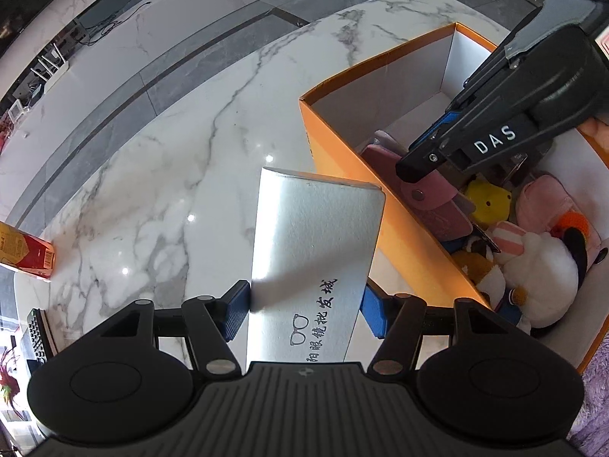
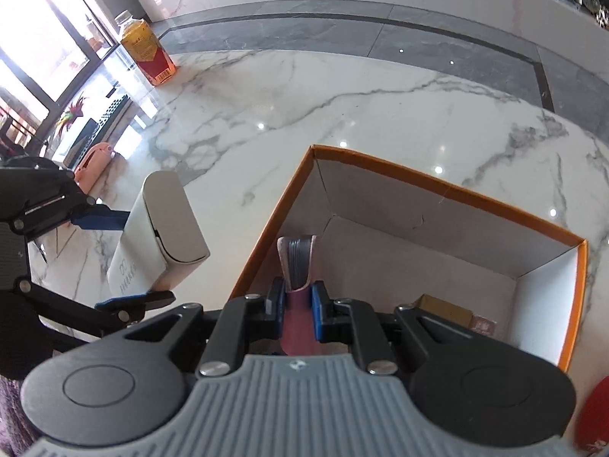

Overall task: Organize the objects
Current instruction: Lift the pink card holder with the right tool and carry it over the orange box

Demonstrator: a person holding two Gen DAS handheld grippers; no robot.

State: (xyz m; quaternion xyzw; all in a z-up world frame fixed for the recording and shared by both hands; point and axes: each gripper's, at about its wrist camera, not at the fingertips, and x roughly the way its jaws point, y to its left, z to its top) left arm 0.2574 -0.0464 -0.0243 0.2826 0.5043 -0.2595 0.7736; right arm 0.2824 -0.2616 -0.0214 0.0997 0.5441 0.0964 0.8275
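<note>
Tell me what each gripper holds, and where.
Left gripper clamps the silver glasses case across its near end. Right gripper pinches the pink pouch by its lower part.

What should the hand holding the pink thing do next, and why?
Probably lower it a little further and then let go. The right gripper is shut on the pink pouch, which hangs over the orange box, above bare floor at the far end. The plush toys fill the other end.
</note>
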